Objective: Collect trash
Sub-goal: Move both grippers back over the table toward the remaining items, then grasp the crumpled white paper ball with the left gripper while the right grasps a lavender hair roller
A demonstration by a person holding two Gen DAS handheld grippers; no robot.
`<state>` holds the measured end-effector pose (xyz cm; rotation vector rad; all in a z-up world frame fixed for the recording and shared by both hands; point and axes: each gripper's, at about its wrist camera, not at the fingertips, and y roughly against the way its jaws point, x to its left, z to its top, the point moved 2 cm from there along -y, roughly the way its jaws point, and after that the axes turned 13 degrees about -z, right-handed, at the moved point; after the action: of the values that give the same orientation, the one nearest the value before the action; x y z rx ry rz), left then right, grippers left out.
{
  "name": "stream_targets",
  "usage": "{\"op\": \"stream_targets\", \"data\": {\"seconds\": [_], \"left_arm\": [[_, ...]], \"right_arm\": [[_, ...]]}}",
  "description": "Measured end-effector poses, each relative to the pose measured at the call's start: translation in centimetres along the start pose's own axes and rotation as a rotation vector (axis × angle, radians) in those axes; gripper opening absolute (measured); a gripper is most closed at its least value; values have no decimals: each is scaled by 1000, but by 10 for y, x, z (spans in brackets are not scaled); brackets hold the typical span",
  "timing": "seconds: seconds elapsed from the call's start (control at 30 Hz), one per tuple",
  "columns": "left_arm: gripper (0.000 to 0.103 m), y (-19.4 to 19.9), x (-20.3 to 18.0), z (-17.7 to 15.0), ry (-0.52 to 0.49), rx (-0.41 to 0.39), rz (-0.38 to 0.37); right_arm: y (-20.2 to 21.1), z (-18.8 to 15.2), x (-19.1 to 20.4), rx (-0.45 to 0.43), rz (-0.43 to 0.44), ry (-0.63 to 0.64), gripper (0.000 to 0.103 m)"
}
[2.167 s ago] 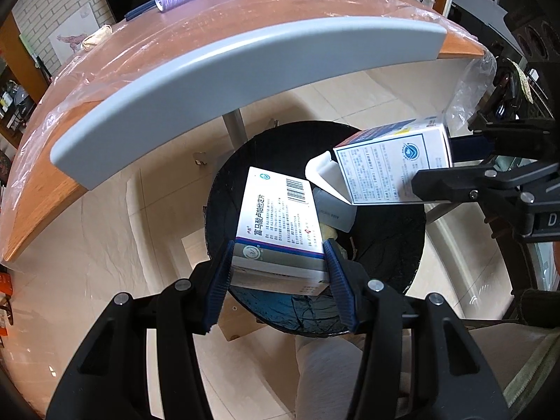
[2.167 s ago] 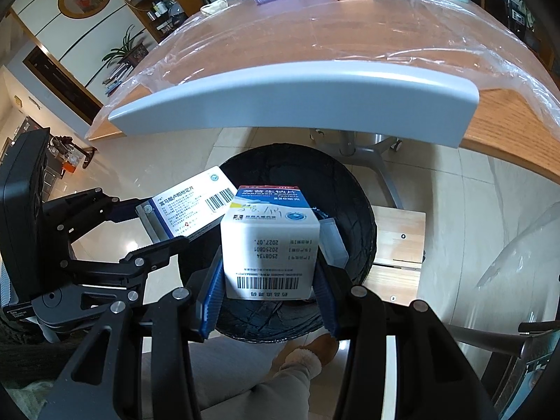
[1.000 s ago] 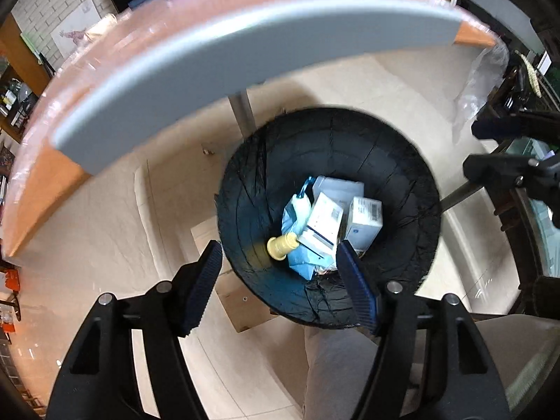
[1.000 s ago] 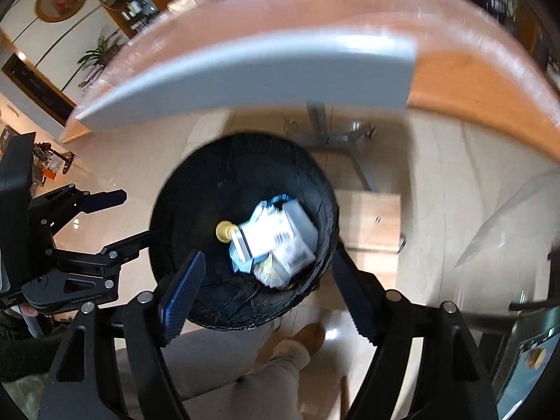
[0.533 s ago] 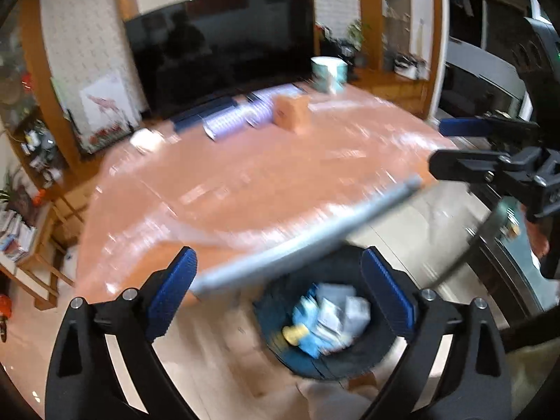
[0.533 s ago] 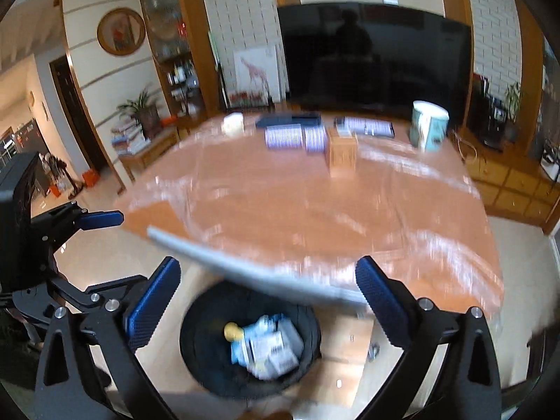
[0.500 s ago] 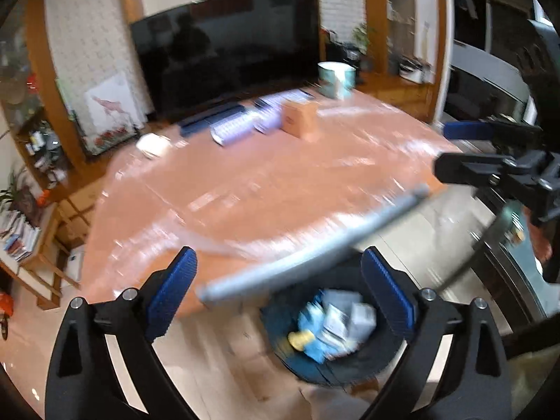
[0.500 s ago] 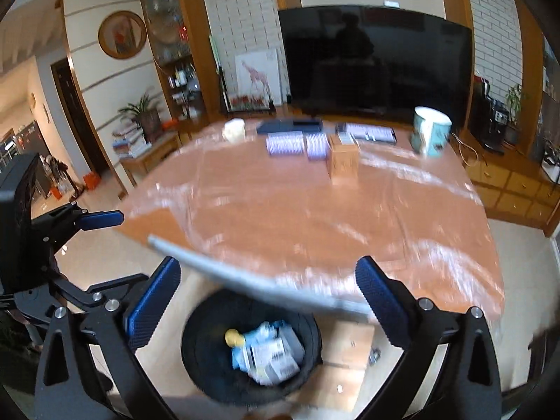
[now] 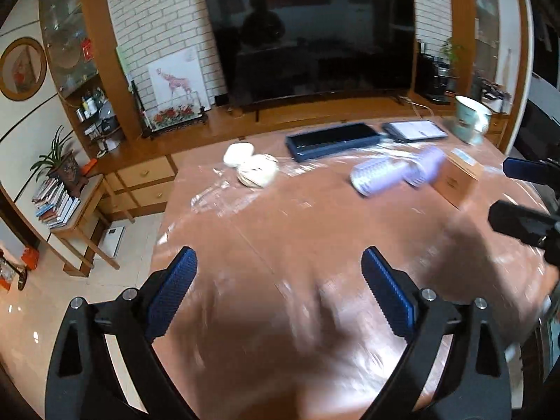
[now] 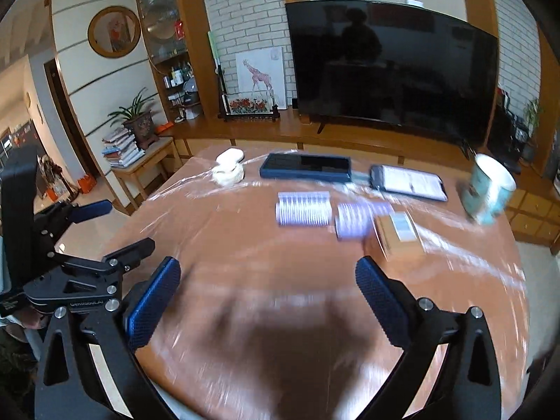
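Two tongs are in view. The left tongs [image 9: 278, 264] and the right tongs [image 10: 267, 273] both stand spread wide over the desk [image 9: 315, 231], with nothing between their blue pads. Their jaws have just been opening.

On the plastic-covered desk lie two purple ribbed rolls [image 10: 303, 209], one brown cardboard box [image 10: 397, 234], one dark blue flat case [image 10: 305, 166], one tablet-like device [image 10: 409, 178], one pale green mug [image 10: 488, 183] and two white round items [image 10: 229, 168]. They sit at the far half of the desk, well apart from both tongs.

The right wrist view shows the left tongs at its left edge, plus a plant on a side table. The left wrist view shows only the right tongs' dark tips at its right edge. Motion blur smears the near desk in both.
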<state>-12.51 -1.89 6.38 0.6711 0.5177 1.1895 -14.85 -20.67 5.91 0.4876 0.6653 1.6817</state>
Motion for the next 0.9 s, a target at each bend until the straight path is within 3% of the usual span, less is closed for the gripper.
{"op": "stream_targets", "data": {"seconds": [0.17,0.43,0.6,0.9], "left_arm": [[96,-38,32,23,30,29,13],[96,-95,59,44,57,84,-7],[96,-117,67,56,66,98,-24],[96,-148,75,66,58,132,-13]], "right_arm": [[-69,33,2,51,-31,-10,99],[-141,42,6,141,-90,12,99],[-166,41,10,168,-134,65,99],[-183,44,16,178,-123,107,99]]}}
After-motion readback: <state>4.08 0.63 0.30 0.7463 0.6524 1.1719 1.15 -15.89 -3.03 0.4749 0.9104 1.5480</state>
